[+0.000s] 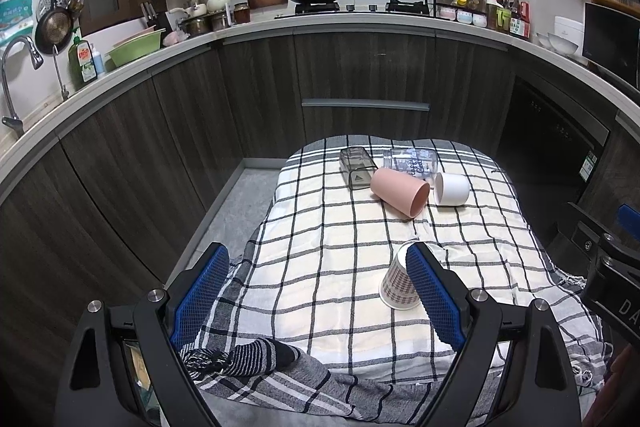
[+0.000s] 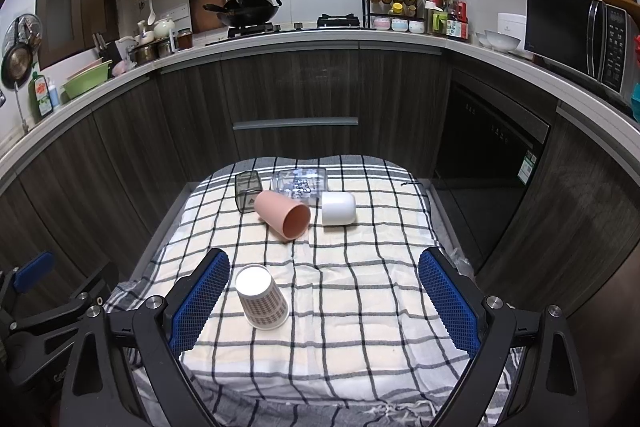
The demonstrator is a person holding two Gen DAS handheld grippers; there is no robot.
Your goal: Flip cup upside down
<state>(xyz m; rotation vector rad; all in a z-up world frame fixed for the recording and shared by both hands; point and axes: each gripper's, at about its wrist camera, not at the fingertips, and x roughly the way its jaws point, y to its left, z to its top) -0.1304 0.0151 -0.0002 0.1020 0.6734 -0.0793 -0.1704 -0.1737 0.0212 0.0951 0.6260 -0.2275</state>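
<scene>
A checkered paper cup stands upside down on the plaid cloth, base up, near the front. In the left wrist view the paper cup is partly hidden behind my right finger. My left gripper is open and empty, above the cloth's front left. My right gripper is open and empty; the paper cup sits just inside its left finger, apart from it. A pink cup lies on its side further back, mouth toward me.
A white cup stands upside down beside the pink cup. A clear printed glass and a grey transparent cup lie on their sides behind. Dark cabinets and a kitchen counter surround the table. The other gripper shows at the right edge.
</scene>
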